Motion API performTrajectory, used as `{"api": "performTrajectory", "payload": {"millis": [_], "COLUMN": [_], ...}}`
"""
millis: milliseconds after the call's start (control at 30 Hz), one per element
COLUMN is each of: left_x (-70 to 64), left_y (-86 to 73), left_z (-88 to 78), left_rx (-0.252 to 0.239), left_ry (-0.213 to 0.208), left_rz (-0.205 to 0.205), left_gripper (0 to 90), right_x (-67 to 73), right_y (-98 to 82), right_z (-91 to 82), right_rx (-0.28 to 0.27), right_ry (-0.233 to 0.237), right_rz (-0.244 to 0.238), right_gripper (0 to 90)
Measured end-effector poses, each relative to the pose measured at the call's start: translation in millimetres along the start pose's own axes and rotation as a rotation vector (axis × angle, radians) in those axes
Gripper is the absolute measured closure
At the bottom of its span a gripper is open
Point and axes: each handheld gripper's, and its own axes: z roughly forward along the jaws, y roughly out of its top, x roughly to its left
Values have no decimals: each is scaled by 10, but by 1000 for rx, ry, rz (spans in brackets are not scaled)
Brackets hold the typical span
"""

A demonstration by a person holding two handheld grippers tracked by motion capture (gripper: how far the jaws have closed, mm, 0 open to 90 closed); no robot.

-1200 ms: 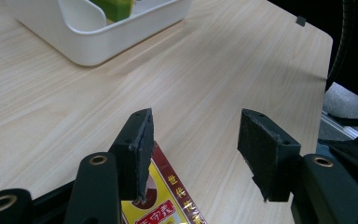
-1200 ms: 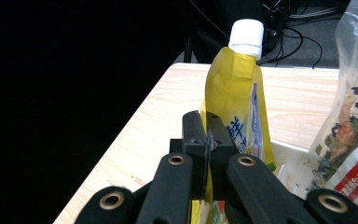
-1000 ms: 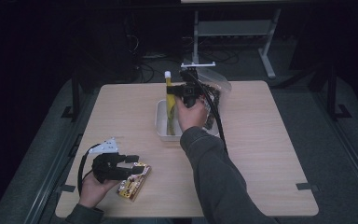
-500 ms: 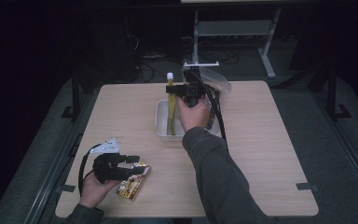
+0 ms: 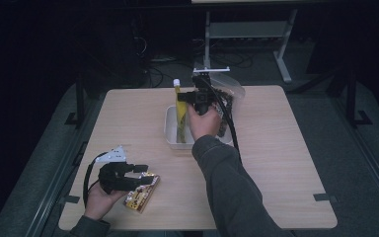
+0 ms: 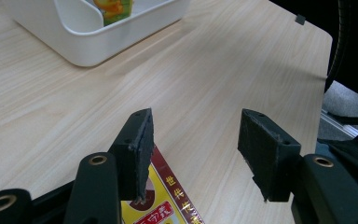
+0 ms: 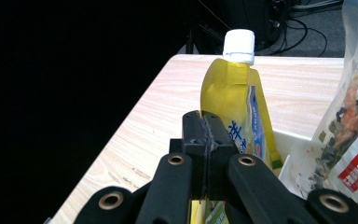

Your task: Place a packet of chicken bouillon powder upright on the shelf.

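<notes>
A yellow drink pouch (image 5: 180,112) with a white cap stands upright in a white bin (image 5: 171,136) at the table's middle. In the right gripper view the pouch (image 7: 233,98) rises just behind my right gripper (image 7: 204,123). Its jaws have just been closing and now meet pad to pad; I see nothing between them. In the high view that gripper (image 5: 186,97) hovers at the pouch's upper part. My left gripper (image 5: 145,172) rests near the front left edge, open (image 6: 196,135), beside a red and yellow snack packet (image 6: 168,205) that lies flat on the wood (image 5: 140,197).
A clear bag of mixed snacks (image 5: 227,98) leans at the bin's far right side, also close on the right as the bag (image 7: 354,116) in the right gripper view. The bin's rounded corner (image 6: 98,44) lies ahead of the left gripper. Dark floor and cables surround the table (image 5: 286,148).
</notes>
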Motion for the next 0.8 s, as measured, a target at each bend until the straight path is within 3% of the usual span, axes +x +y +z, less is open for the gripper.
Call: {"api": "performTrajectory", "payload": {"millis": [267,367,567,800], "left_x": [1,-2,-11,-37], "left_y": [-1,-1,-7,-22], "left_z": [5,4,9,35], "left_rx": [0,2,8,30], "left_ry": [0,3,24,54], "left_rz": [-1,1,-5,4], "left_gripper": [445,440,402,354], "right_x": [-31,-30,-12,-26], "right_y": [-33,-18,-19,-58], "right_z": [31,16,-43,-167], "right_rx": [3,3,23,34], "right_ry": [7,14,18,74], "right_rz": [23,23,2,2], "right_gripper": [880,787,702,623]}}
